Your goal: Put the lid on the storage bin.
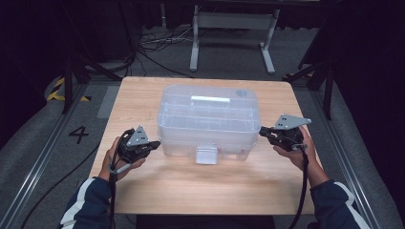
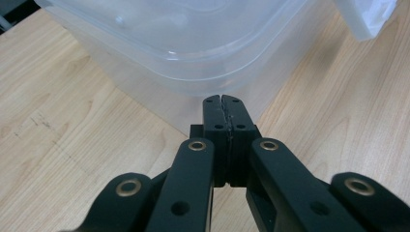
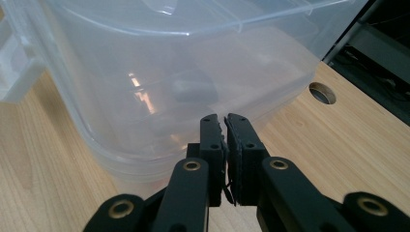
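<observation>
A clear plastic storage box [image 1: 208, 119] with a lid and a front latch [image 1: 207, 154] stands in the middle of the wooden table [image 1: 200, 186]. My left gripper [image 1: 155, 143] sits at the box's left side, jaws pressed together with nothing between them, tips [image 2: 222, 100] just short of the box wall [image 2: 159, 72]. At the box's right end, my right gripper [image 1: 262, 130] points at the wall [image 3: 159, 111]; its jaws are nearly together and hold nothing, its tips [image 3: 222, 118] close to the plastic.
A round hole [image 3: 322, 92] is cut in the tabletop near the right gripper. Behind the table stand a white frame [image 1: 232, 33] and loose cables [image 1: 157, 45] on the grey floor. Metal rails [image 1: 43, 157] run along both sides.
</observation>
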Motion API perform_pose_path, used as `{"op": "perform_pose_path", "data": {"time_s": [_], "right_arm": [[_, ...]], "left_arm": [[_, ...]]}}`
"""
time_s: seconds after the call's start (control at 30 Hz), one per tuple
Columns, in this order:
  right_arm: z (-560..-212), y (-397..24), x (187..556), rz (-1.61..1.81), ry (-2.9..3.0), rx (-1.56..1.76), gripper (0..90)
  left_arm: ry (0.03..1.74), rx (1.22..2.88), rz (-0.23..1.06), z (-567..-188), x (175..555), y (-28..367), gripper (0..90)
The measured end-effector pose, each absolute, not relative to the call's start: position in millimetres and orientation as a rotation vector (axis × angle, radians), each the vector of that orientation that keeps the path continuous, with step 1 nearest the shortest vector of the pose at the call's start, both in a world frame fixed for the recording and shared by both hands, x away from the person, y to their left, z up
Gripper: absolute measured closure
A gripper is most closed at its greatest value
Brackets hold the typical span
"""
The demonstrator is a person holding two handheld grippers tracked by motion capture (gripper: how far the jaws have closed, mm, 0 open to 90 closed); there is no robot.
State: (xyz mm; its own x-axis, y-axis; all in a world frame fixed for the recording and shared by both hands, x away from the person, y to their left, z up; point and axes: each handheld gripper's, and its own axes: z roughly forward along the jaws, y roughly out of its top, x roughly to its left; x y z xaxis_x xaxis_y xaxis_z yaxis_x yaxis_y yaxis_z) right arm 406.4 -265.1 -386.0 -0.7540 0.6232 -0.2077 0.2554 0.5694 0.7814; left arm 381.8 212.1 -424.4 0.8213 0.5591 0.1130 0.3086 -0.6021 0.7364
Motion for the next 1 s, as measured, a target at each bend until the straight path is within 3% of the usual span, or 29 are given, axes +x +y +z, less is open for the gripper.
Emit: {"op": "perform_pose_path", "data": {"time_s": [0.43,1.0], "right_arm": [[-383.3,-263.7,414.0,1.078,2.326,0.691,83.9],[-372.5,-275.2,394.4,1.019,2.367,0.597,78.7]], "left_arm": [[0.562,2.297,0.414,-428.7,385.6,192.8,89.9],[0.612,2.259,0.462,-422.7,371.9,218.6,84.0]]}}
